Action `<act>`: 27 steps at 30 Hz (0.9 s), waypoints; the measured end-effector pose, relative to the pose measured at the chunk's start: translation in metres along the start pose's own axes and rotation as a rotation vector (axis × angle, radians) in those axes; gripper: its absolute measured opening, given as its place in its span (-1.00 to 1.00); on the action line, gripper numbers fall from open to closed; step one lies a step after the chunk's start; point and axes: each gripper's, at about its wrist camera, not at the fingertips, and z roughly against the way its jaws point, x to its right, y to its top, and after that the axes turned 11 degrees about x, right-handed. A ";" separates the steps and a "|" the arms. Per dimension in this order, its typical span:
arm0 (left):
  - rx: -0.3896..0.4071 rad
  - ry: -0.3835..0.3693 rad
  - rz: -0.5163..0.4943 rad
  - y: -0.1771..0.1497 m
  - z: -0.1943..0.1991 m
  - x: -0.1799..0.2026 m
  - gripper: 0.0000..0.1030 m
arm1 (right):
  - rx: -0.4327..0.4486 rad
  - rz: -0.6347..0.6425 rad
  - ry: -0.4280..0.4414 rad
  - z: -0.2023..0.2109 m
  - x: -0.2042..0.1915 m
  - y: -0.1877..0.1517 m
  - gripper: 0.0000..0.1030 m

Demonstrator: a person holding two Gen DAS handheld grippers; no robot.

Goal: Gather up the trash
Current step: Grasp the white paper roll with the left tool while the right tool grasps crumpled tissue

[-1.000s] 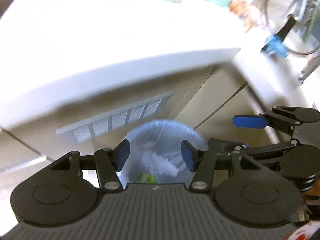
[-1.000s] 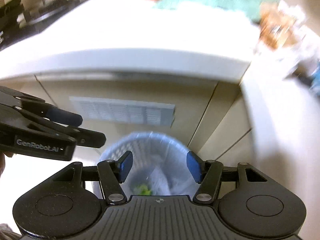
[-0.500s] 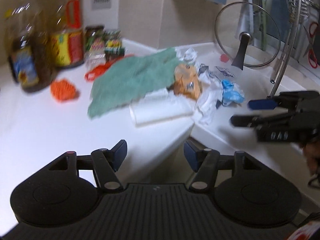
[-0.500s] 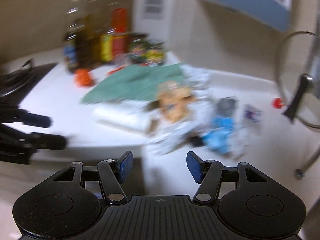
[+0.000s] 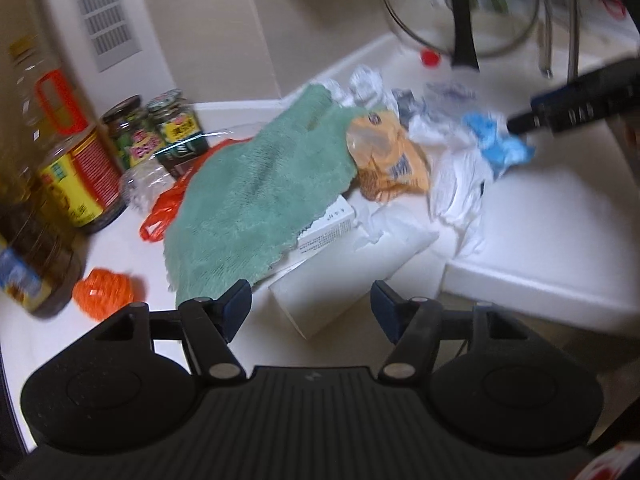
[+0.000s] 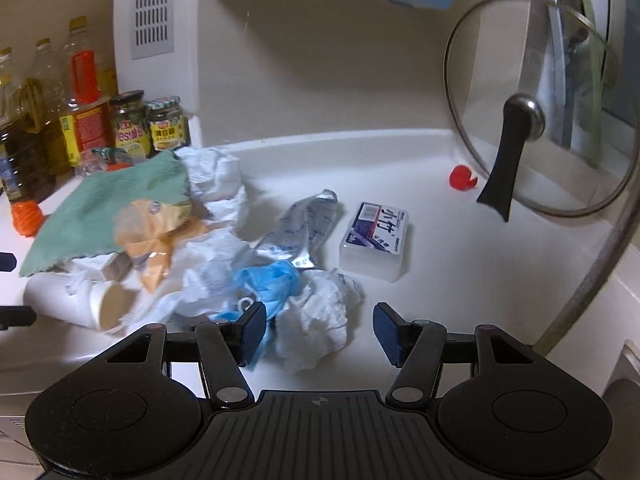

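Note:
A heap of trash lies on the white counter: a crumpled blue glove, white tissues, an orange wrapper, a silver pouch and a tipped paper cup. My right gripper hovers open just in front of the tissue and the glove, holding nothing. From the counter's edge my left gripper faces the cup and a green cloth. Its jaws are opening, with nothing between them. In the left wrist view the right gripper reaches in beside the blue glove.
Oil bottles and jars stand at the back left, with an orange mesh ball in front. A clear plastic box and a red cap lie to the right. A glass pot lid leans at the far right.
Both grippers have risen from over the lined bin on the floor to the counter top and now face the trash heap. The left jaws stand slightly wider.

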 end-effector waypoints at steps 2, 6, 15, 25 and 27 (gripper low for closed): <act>-0.016 -0.019 -0.055 -0.001 -0.009 0.003 0.22 | -0.022 -0.014 0.018 -0.009 0.004 -0.001 0.16; -0.020 -0.055 -0.164 0.001 -0.022 0.011 0.22 | -0.039 -0.046 0.050 -0.017 0.012 -0.005 0.16; -0.050 -0.125 -0.350 0.012 -0.038 0.025 -0.08 | -0.063 -0.089 0.090 -0.027 0.020 -0.012 0.16; -0.039 -0.091 -0.250 0.021 -0.028 0.024 -0.48 | -0.044 -0.129 0.081 -0.022 0.026 -0.016 -0.36; -0.029 -0.075 -0.225 0.023 -0.024 0.024 -0.55 | -0.033 -0.127 0.070 -0.018 0.026 -0.015 -0.43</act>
